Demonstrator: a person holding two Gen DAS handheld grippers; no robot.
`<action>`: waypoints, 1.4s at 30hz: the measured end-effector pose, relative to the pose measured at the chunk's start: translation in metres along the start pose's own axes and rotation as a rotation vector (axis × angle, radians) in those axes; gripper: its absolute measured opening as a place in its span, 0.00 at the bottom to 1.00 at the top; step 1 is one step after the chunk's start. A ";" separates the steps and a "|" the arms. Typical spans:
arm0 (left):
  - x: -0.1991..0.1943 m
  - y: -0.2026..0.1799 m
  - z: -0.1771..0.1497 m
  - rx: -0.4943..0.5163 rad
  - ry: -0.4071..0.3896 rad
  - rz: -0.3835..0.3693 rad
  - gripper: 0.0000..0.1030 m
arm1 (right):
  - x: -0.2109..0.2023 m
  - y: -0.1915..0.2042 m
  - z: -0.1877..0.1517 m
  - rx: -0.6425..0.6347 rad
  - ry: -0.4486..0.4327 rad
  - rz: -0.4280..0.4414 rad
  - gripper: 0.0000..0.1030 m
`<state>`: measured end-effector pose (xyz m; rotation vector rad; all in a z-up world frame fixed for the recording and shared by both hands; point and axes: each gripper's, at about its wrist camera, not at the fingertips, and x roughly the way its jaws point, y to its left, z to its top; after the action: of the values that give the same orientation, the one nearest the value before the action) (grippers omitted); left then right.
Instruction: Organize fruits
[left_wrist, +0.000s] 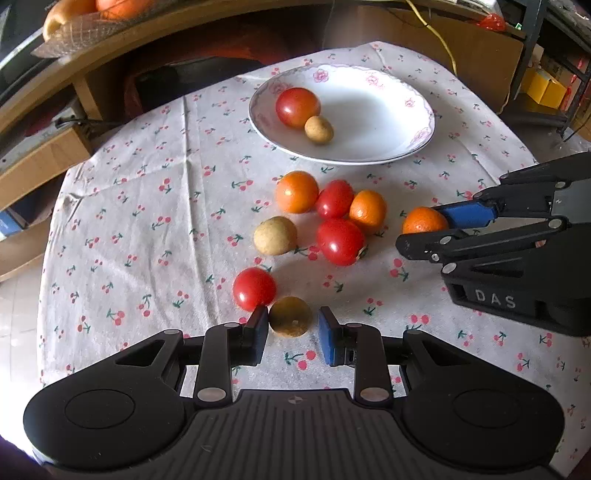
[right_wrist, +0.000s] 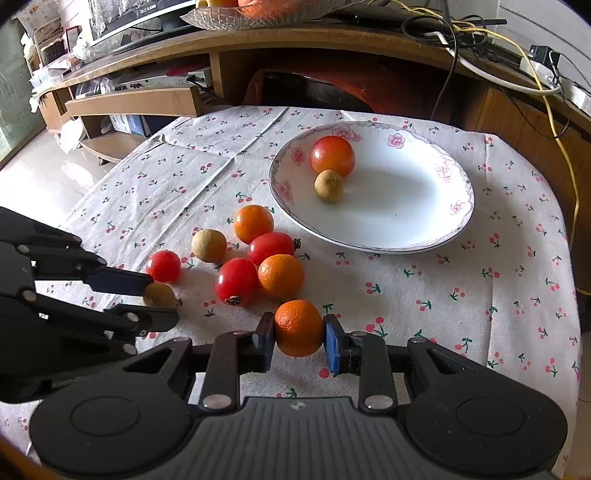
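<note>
Bare cloth (right_wrist: 424, 295) lies open right of the fruit cluster (right_wrist: 273, 258), toward the plate (right_wrist: 458, 225).

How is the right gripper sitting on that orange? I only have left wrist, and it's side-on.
Observer: Square. In the right wrist view, the right gripper has one pad against each side of the orange.
Operator: And my longan, is it properly between my fingers?
Observer: Yes. From that side, the longan sits between the left gripper's two fingers, near their tips.
Operator: Is anything between the held orange and the plate?
Observer: A second orange lies just ahead of it, slightly left. To the right of that one, the cloth is bare up to the plate rim.
</note>
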<state>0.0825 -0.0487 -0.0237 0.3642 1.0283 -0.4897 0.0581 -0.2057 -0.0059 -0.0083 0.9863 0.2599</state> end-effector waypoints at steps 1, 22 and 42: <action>0.000 -0.001 0.001 0.003 -0.002 0.001 0.36 | -0.001 0.000 0.000 0.001 -0.002 0.000 0.27; -0.006 -0.016 0.012 0.038 -0.034 -0.001 0.36 | -0.015 -0.002 0.001 0.007 -0.026 -0.010 0.27; -0.011 -0.024 0.024 0.070 -0.075 0.026 0.36 | -0.026 -0.004 0.001 0.008 -0.054 -0.031 0.27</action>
<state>0.0820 -0.0783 -0.0044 0.4177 0.9342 -0.5136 0.0465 -0.2146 0.0158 -0.0098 0.9330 0.2266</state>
